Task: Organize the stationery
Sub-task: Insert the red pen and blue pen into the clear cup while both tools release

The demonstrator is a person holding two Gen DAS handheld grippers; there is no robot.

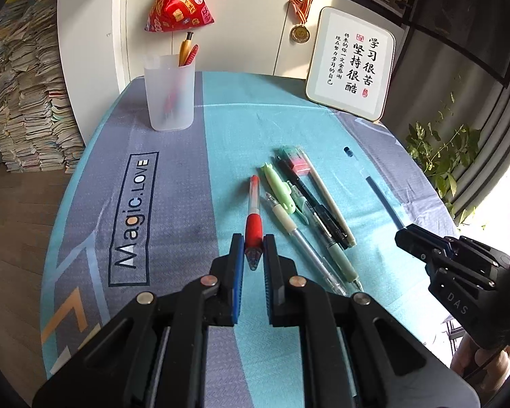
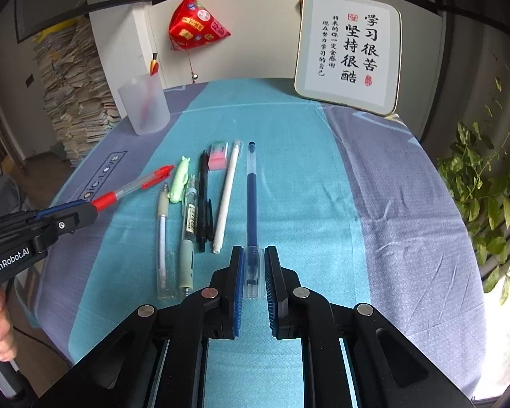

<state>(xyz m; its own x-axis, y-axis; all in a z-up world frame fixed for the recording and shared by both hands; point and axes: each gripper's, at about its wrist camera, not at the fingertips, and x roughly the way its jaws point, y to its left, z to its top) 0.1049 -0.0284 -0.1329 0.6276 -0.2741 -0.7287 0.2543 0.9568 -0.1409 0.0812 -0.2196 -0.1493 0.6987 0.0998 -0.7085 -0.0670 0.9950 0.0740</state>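
Both hand-held grippers angled downward — left hand-held gripper (image 1: 254, 250) and right hand-held gripper (image 2: 254, 258) clamped shut.

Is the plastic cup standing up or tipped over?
Standing up: the cup sits on its base, mouth upward, pens poking out the top.

A framed calligraphy plaque (image 2: 348, 54) leans against the wall at the table's far edge. A red pyramid ornament (image 1: 180, 5) hangs nearby, beside a medal (image 1: 300, 33). Leafy plant (image 2: 486, 197) right.

the tablecloth (image 1: 173, 176) reads "magic.love". the left gripper (image 2: 85, 212) bears "genrobot.ai", the right gripper (image 1: 403, 234) "das". the framed plaque (image 2: 348, 52) shows "学习很苦 坚持很酷".
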